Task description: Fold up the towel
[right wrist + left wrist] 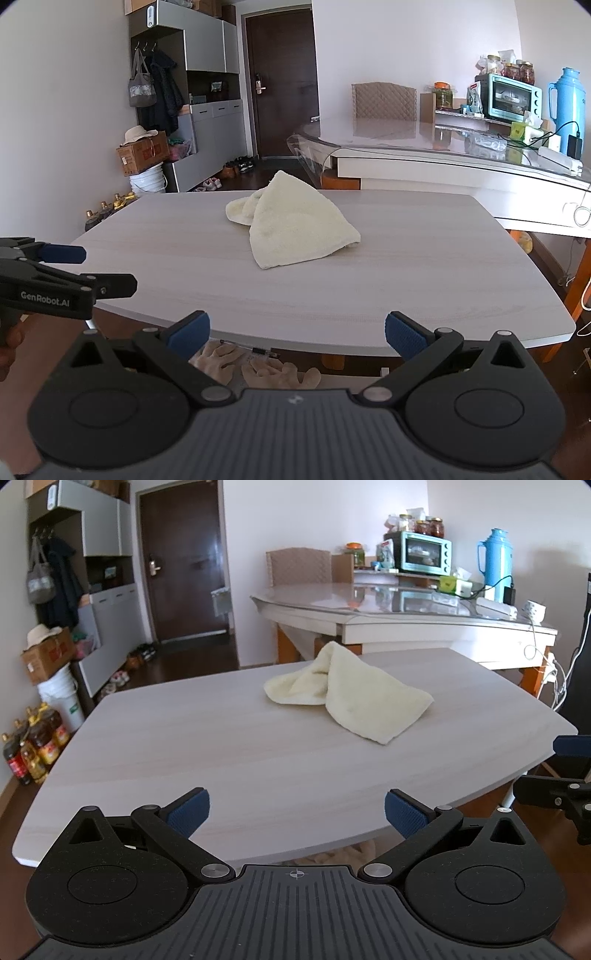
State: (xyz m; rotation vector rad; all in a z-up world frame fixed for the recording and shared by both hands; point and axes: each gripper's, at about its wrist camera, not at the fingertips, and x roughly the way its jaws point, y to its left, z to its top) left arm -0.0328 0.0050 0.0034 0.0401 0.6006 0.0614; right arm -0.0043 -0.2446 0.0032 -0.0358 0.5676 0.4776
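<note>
A cream towel [351, 694] lies crumpled in a loose heap on the far half of the pale wood table [221, 760]; it also shows in the right wrist view [291, 225]. My left gripper [297, 812] is open and empty, held over the table's near edge, well short of the towel. My right gripper [297, 332] is open and empty, just before the near edge of the table [406, 288]. The left gripper shows from the side at the left of the right wrist view [70, 273]; the right gripper's side shows at the right edge of the left wrist view [565, 775].
A glass-topped dining table [388, 605] with a toaster oven [424, 552] and blue thermos [496, 559] stands behind. Oil bottles [33, 746], a bucket and a box sit on the floor at left. Gloves and a pen [258, 365] lie below the table's near edge.
</note>
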